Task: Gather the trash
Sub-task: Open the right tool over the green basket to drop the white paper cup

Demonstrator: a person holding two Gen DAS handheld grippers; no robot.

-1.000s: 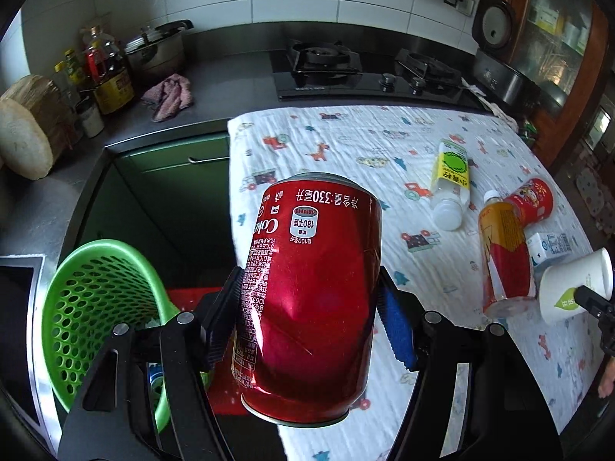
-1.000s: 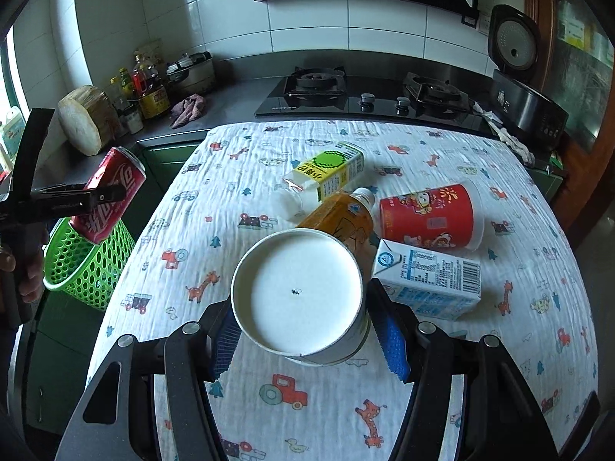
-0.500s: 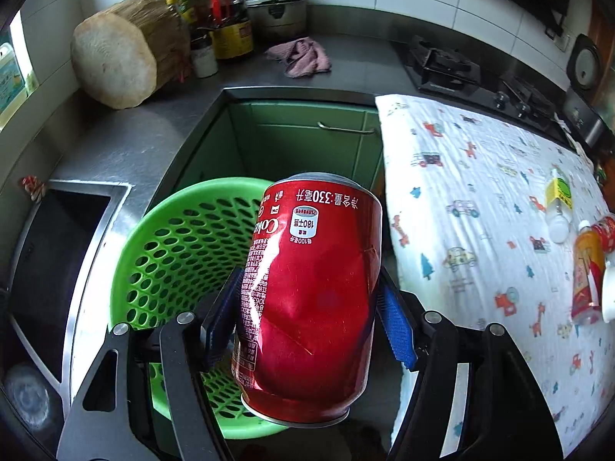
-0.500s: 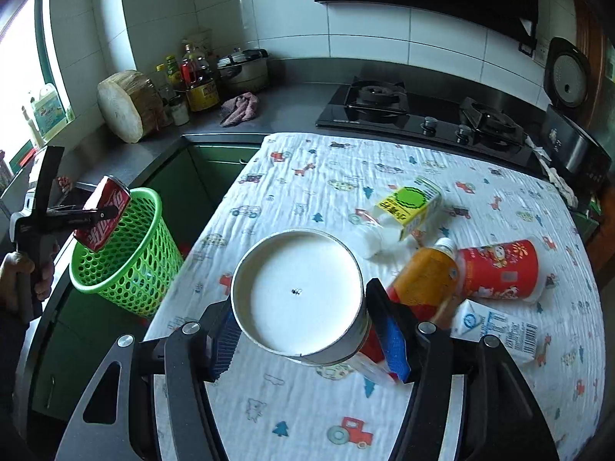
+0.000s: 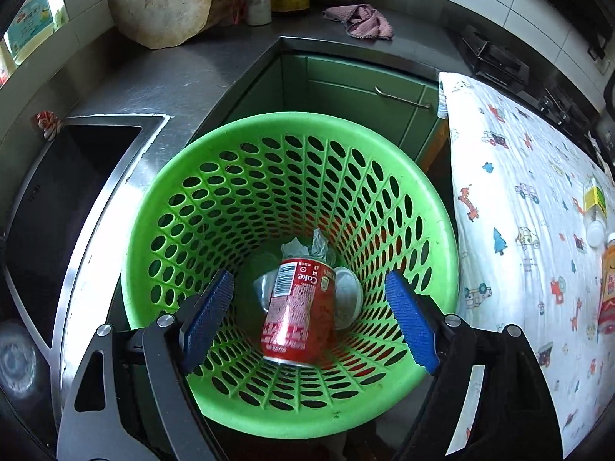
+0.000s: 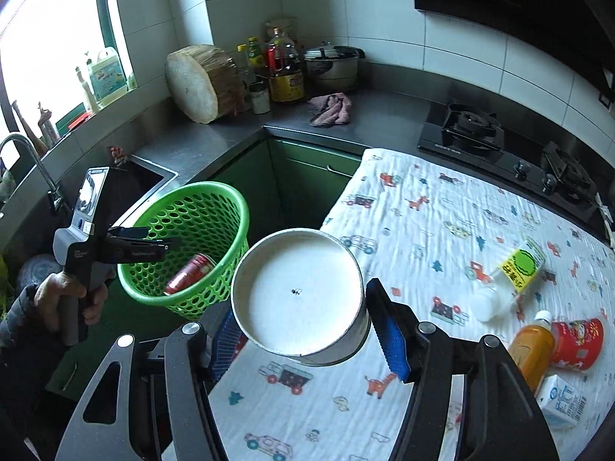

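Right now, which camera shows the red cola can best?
The left wrist view: it looks straight down into the green basket at the whole red cola can. The right wrist view only glimpses it through the basket's mesh.

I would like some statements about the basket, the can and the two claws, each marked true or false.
1. The red can lies inside the green basket. True.
2. The left claw is shut on the can. False: it is open, with nothing between its pads.
3. The right claw holds a white paper cup. True.
4. The basket stands on the patterned tablecloth. False: it stands beside the table, near the sink.
5. An orange bottle lies on the tablecloth. True.
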